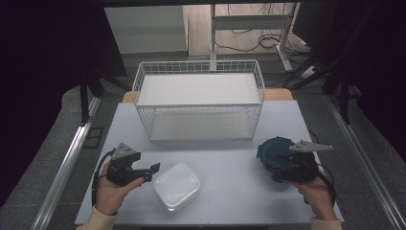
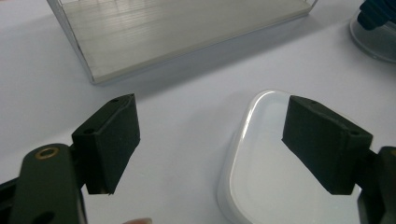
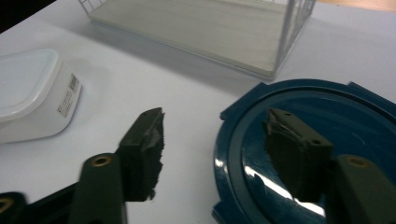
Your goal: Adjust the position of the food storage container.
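Note:
A white rectangular lidded container (image 1: 176, 186) lies on the white table near its front edge. My left gripper (image 1: 152, 171) stands open just left of it. In the left gripper view my left gripper (image 2: 210, 105) has one jaw over the container's (image 2: 261, 154) lid and the other over bare table. A round container with a dark blue lid (image 1: 272, 146) sits at the right. My right gripper (image 1: 274, 166) reaches onto it. In the right gripper view my right gripper (image 3: 215, 116) straddles the blue lid's (image 3: 327, 107) rim, one jaw above the lid, one outside it, with gaps showing.
A white wire basket (image 1: 198, 103) with a pale board floor stands at the table's far middle. The basket (image 3: 210, 28) lies beyond both containers. A desk frame and cables stand on the floor behind the table.

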The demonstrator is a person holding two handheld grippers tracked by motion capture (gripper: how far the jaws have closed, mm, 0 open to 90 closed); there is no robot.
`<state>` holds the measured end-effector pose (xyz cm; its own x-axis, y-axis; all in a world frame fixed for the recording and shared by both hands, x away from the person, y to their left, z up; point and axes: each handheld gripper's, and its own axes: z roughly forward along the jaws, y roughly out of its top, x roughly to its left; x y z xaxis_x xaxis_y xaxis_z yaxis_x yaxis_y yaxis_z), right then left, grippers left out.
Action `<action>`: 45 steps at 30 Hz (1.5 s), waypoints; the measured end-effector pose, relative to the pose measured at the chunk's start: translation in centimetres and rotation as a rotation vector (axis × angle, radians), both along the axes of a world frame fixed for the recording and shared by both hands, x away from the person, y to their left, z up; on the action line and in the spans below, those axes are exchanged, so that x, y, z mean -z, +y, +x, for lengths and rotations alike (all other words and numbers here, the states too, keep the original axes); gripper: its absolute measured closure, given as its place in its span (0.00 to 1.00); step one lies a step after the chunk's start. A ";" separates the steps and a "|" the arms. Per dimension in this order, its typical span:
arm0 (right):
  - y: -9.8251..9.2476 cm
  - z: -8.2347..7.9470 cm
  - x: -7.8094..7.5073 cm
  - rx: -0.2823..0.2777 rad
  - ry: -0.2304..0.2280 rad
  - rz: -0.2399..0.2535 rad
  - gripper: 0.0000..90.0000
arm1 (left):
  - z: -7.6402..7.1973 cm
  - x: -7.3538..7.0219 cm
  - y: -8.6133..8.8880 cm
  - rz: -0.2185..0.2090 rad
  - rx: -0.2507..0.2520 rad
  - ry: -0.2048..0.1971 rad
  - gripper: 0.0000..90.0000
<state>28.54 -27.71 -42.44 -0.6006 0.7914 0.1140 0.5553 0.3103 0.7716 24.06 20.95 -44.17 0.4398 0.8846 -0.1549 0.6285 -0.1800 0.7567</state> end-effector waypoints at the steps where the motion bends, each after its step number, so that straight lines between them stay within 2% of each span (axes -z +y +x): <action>1: -0.3 0.1 -0.1 0.006 0.007 0.003 0.47 | 0.0 0.0 0.0 0.000 0.000 0.000 0.21; 7: -2.2 0.5 -0.7 0.060 0.012 0.000 0.59 | 0.3 0.2 0.0 0.006 0.001 0.014 0.21; 11: -3.7 0.6 -0.7 0.086 0.022 -0.046 0.69 | 0.3 0.3 -0.5 0.014 0.011 0.018 0.21; 15: -5.6 0.9 -0.7 0.137 0.024 -0.037 0.79 | 0.3 0.4 -0.7 0.021 0.019 0.024 0.21; 18: -7.0 1.3 -0.8 0.175 0.009 -0.089 0.90 | 0.3 0.8 -0.5 0.028 0.011 0.034 0.21; 20: -8.0 1.6 -0.9 0.201 -0.003 -0.093 0.98 | 0.3 0.8 -0.6 0.036 0.005 0.035 0.21; 25: -9.9 3.0 -1.0 0.249 -0.006 -0.098 0.99 | 0.3 0.7 -1.2 0.038 0.020 0.033 0.22; 30: -10.0 4.6 -0.4 0.264 0.010 -0.121 0.99 | 0.3 1.1 -1.4 0.054 0.022 0.044 0.21; 34: -9.4 6.2 0.7 0.264 0.030 -0.175 0.99 | 0.2 1.0 -1.4 0.067 0.010 0.043 0.21; 37: -8.9 7.4 1.7 0.248 0.046 -0.224 0.99 | 0.0 0.9 -1.1 0.064 0.004 0.040 0.21; 39: -8.8 7.7 2.0 0.241 0.051 -0.235 0.99 | 0.0 0.9 -1.0 0.059 -0.001 0.040 0.21; 40: -8.5 8.4 2.4 0.235 0.065 -0.248 0.99 | 0.0 1.0 -0.8 0.056 -0.010 0.040 0.21; 45: -7.6 9.1 3.0 0.206 0.085 -0.301 0.99 | -0.2 1.0 -0.5 0.054 -0.020 0.044 0.21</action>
<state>37.68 -35.29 -45.40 -0.4239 0.9002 -0.0999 0.6875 0.3916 0.6115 23.87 20.46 -45.22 0.4161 0.9007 -0.1250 0.6645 -0.2074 0.7180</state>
